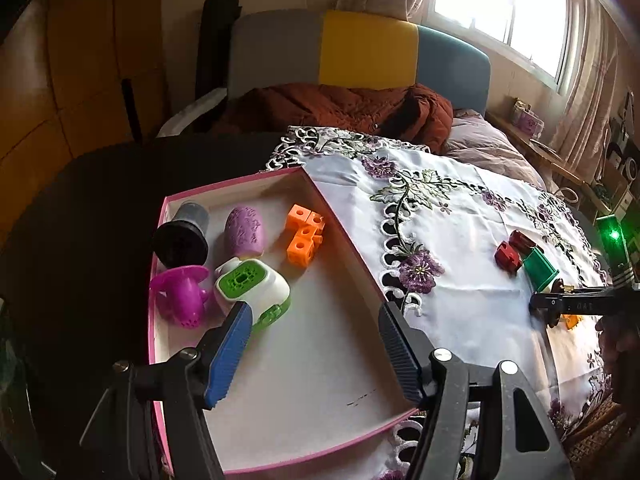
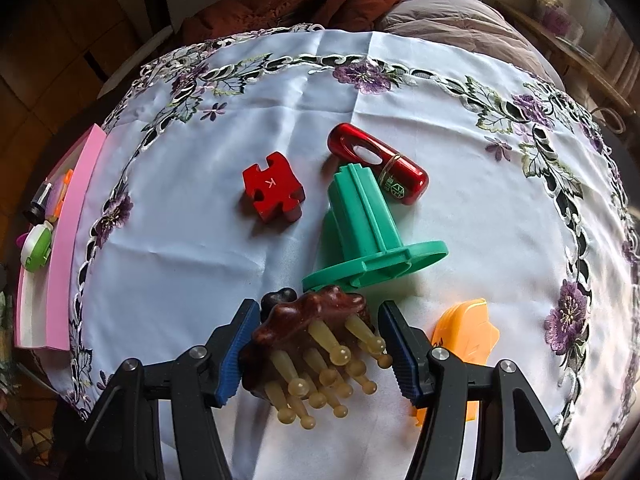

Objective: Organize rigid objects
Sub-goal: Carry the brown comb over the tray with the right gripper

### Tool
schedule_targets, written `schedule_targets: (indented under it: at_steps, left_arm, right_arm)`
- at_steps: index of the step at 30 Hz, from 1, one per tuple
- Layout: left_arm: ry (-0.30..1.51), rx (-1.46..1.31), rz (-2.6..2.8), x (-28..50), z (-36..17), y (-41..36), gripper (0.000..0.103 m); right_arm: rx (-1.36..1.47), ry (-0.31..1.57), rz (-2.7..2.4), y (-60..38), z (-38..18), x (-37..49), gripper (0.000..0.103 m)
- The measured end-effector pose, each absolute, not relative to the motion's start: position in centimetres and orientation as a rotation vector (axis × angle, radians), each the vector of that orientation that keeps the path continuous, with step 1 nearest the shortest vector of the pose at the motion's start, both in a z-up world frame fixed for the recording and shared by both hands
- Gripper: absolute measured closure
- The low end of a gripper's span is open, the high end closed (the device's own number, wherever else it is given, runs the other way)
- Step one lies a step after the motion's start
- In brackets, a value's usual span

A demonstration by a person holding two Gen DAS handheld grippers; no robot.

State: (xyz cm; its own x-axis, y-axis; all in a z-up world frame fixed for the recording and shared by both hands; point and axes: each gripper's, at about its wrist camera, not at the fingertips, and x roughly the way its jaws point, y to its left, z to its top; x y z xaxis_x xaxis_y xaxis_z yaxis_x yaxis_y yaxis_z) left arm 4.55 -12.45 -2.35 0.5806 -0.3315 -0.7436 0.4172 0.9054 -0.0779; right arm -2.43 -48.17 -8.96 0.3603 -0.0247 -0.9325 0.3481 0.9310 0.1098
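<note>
Between the right fingers [image 2: 316, 354] I see a brown massage comb [image 2: 310, 334]; the left pad touches it, but whether it is grasped I cannot tell. Just behind it a green cone [image 2: 370, 226], red puzzle block [image 2: 273, 191] and red capsule [image 2: 378, 162] crowd the bench cloth [image 2: 192, 208]. Left fingers [image 1: 316, 354] hang released over the pink tray [image 1: 340, 236] with the orange blocks [image 1: 305, 235].

A home, most likely a bedroom. At the top centre of the left wrist view stands a padded headboard [image 1: 360, 52] in grey, yellow and blue, with a rust-coloured quilted jacket [image 1: 340, 110] and pale bedding [image 1: 488, 152] below it. A curtained window [image 1: 504, 4] fills the upper right, and an embroidered floral tablecloth [image 1: 460, 216] covers the table.
</note>
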Motion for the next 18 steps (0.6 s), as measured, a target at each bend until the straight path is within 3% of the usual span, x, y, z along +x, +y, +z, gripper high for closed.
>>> schedule_targets:
  at_steps: [18]
  left_arm:
    - [0.878,0.088,-0.388,4.0,-3.0,-9.4,0.036]
  right_arm:
    - [0.246,1.170,-0.246,-47.1,-8.7,-2.4,0.042]
